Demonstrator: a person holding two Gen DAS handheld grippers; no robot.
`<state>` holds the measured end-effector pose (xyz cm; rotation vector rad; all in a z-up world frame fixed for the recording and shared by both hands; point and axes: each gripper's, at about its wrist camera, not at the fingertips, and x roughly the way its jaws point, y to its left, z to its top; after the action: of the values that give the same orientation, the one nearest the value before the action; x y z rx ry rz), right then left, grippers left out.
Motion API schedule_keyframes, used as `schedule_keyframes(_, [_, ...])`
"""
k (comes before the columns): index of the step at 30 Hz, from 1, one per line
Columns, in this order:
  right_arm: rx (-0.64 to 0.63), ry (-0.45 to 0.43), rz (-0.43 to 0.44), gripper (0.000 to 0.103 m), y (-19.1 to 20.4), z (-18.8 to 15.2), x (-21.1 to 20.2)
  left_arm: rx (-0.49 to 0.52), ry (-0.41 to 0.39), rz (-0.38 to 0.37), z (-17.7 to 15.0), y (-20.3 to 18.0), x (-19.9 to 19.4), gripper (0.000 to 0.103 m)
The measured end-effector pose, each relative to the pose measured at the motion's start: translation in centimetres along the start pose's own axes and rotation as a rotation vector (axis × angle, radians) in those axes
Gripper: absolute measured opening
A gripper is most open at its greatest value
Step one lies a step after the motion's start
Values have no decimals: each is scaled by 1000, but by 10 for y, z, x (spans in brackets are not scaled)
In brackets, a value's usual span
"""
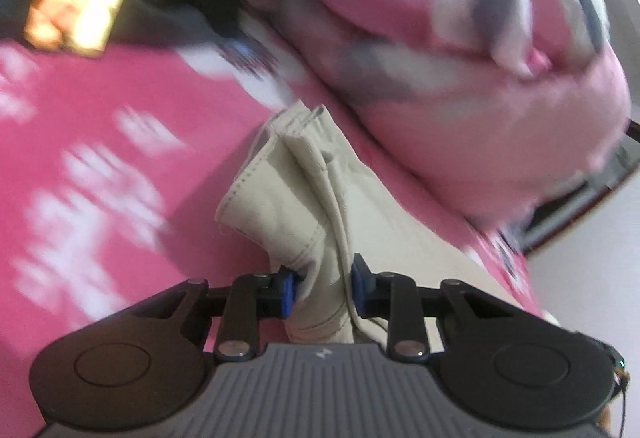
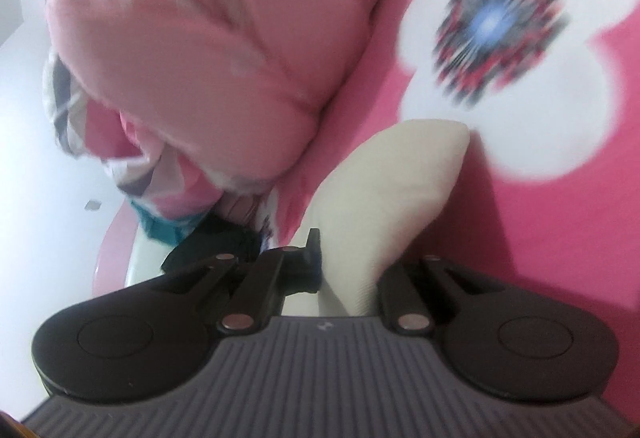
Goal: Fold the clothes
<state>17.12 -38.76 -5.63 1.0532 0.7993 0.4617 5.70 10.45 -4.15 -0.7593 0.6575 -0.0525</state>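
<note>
While pinched at two points, cream garment (image 1: 320, 190) raised off pink floral bedsheet (image 1: 100, 142) for folding.

Left gripper (image 1: 324, 288): blue pads drawn in against a bunched, stitched hem, jaws narrowly parted by the thickness of cloth. Right gripper (image 2: 346, 270): jaws nearly together on a smooth fold of the same cream garment (image 2: 384, 190), far finger hidden behind the fabric. Grips set apart on the cloth, presumably to spread and align it. Pink quilt (image 2: 192, 50) heaped just beside, kept clear of the working area.
</note>
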Motion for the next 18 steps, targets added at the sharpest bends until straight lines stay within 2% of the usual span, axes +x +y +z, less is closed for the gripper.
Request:
schedule_keyframes(4, [-1, -34, -83, 4, -15, 16, -49, 45, 64, -70, -25, -25, 18, 27])
schedule_keyframes(6, [18, -26, -105, 4, -28, 17, -57, 59, 66, -70, -31, -27, 21, 28])
schedule_keyframes(10, [71, -9, -141, 11, -55, 14, -53, 23, 101, -75, -31, -10, 24, 39])
schedule_keyframes(12, [106, -6, -138, 16, -67, 11, -50, 9, 115, -89, -27, -2, 22, 42])
schedule_keyframes(15, [153, -10, -105, 21, -78, 10, -53, 36, 116, -94, -27, 4, 9, 50])
schedule_keyframes(18, [156, -18, -109, 29, -78, 13, -65, 64, 99, -78, -25, 15, -14, 57])
